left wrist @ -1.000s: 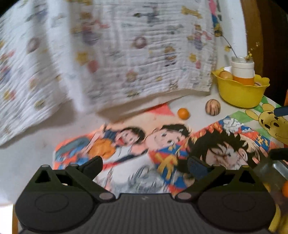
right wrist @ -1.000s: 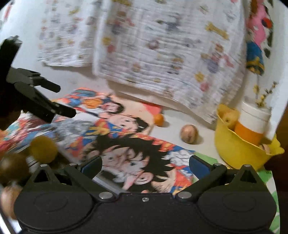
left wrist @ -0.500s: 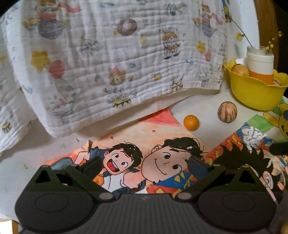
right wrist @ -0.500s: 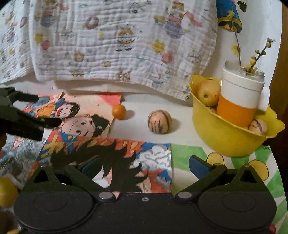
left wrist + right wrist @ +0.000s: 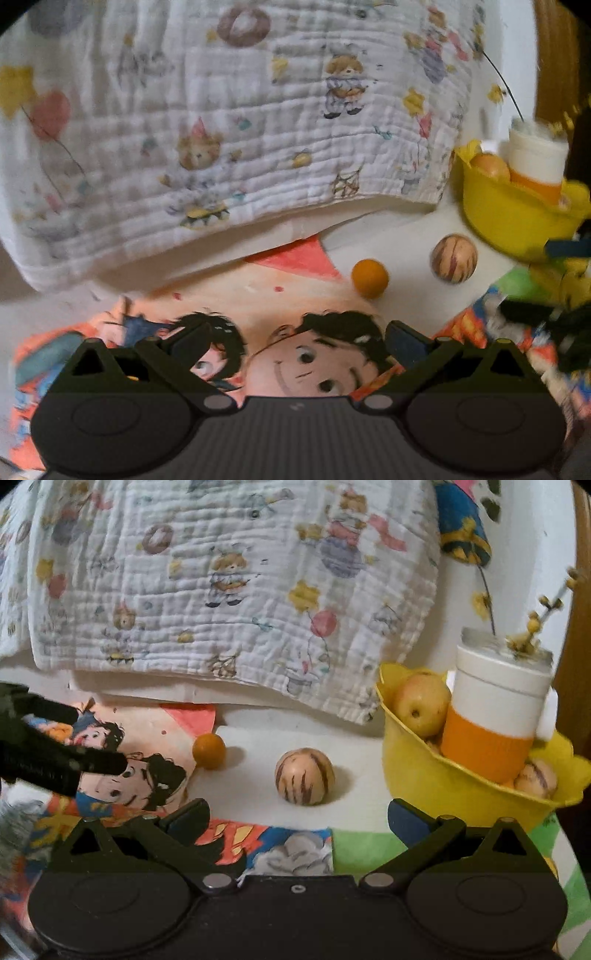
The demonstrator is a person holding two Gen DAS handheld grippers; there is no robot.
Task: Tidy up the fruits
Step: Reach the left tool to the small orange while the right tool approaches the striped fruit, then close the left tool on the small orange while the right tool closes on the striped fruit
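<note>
A small orange fruit and a striped tan fruit lie on the white table. They also show in the left wrist view, the orange fruit and the striped fruit. A yellow bowl at the right holds an apple, another striped fruit and a white-and-orange cup. My right gripper is open and empty, just short of the striped fruit. My left gripper is open and empty over the cartoon posters, short of the orange fruit.
Cartoon posters cover the table's near part. A printed white blanket hangs down at the back. The left gripper's fingers reach in at the left of the right wrist view. The bowl is at the far right in the left wrist view.
Both grippers have moved forward toward the two loose fruits and the yellow bowl, which now look larger. Both stay open and empty.
</note>
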